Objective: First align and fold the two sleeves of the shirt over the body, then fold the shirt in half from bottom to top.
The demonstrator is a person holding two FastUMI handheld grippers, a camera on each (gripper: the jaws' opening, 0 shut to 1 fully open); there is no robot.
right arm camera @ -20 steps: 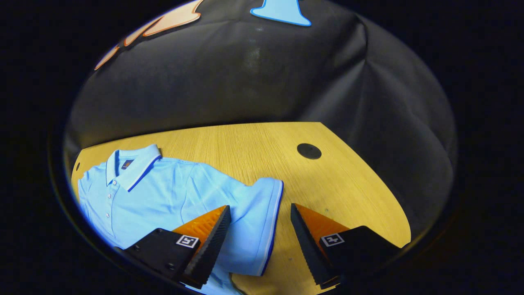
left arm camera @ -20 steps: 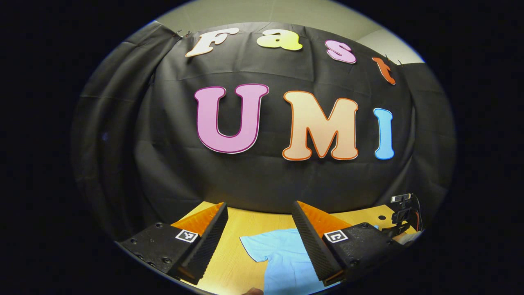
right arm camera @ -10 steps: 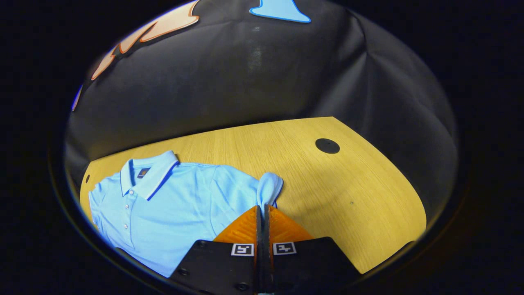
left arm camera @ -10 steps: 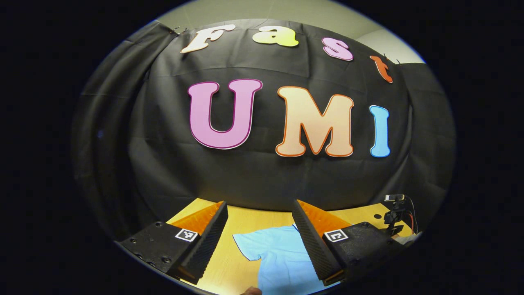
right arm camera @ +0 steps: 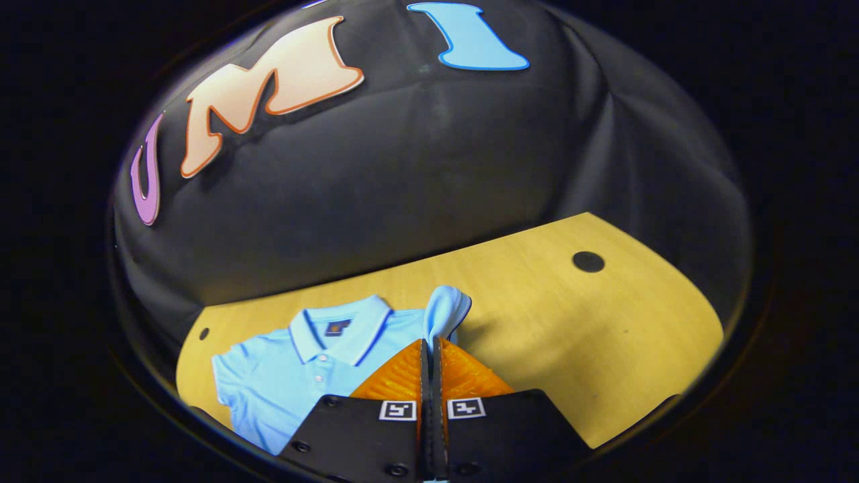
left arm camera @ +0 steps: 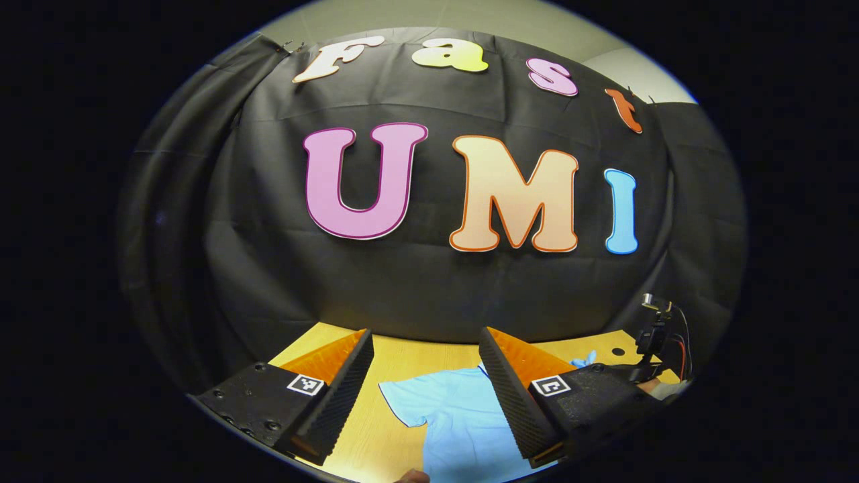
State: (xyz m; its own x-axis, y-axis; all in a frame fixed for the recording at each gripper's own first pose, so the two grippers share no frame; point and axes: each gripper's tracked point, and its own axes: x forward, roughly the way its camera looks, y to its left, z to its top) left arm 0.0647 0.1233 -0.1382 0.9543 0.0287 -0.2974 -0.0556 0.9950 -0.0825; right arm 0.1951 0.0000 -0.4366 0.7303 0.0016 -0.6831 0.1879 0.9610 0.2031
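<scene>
Your light blue short-sleeved polo shirt (right arm camera: 295, 365) lies flat on the yellow wooden table (right arm camera: 570, 335), collar toward the black cloth wall (right arm camera: 402, 168). Your right gripper (right arm camera: 430, 343) is clamped on the shirt's right sleeve (right arm camera: 444, 312): both fingers are pressed together with the fabric pinched between them, and the sleeve's cuff stands bunched up above the tips, lifted off the table. A round black hole (right arm camera: 588, 261) in the table sits well apart from the shirt, on the sleeve's side. Your left gripper (left arm camera: 423, 349) hangs above the shirt (left arm camera: 456, 419) with its fingers (left arm camera: 339, 396) spread wide apart and nothing between them; the shirt's other sleeve (left arm camera: 406, 399) lies flat on the table (left arm camera: 376, 436) below the gap.
</scene>
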